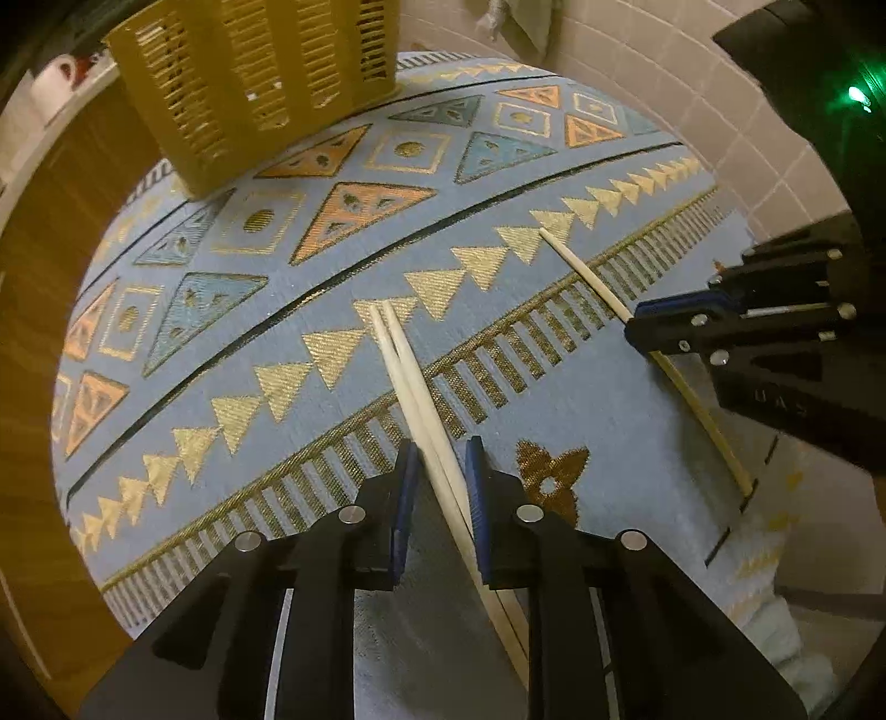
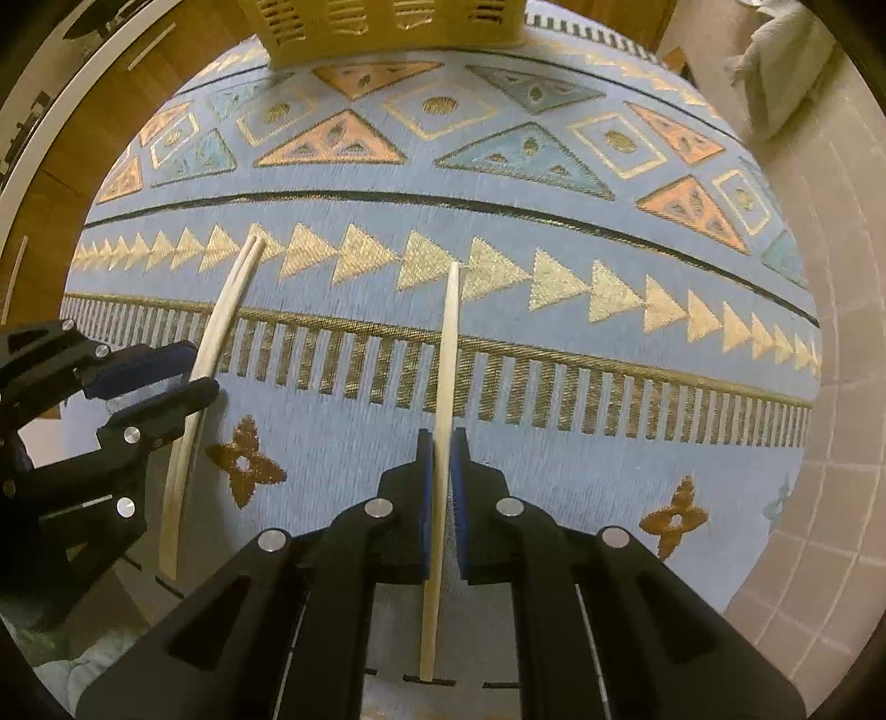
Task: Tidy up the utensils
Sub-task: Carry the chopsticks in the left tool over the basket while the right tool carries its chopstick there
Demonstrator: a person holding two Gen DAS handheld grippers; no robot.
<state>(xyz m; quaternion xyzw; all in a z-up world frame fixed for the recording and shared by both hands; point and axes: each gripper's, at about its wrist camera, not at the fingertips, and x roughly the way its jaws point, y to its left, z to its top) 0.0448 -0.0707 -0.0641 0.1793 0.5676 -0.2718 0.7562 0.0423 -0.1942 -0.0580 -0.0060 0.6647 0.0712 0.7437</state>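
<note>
Currently three chopsticks on patterned tablecloth [image 2: 554, 454], left gripper [image 1: 440, 487] narrowly open around pair of chopsticks [image 1: 410, 382], right gripper [image 2: 441, 471] clamped on single chopstick [image 2: 448, 354], one yellow basket [image 1: 249, 83] beyond.

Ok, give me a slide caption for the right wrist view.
Right gripper shut on a single chopstick over the patterned blue cloth, yellow basket beyond.

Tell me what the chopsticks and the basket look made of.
Chopsticks: probably pale bamboo or wood, matte, unpainted; could be plastic. Basket: likely moulded plastic, mustard yellow, with even slotted walls and a slight sheen.
</note>
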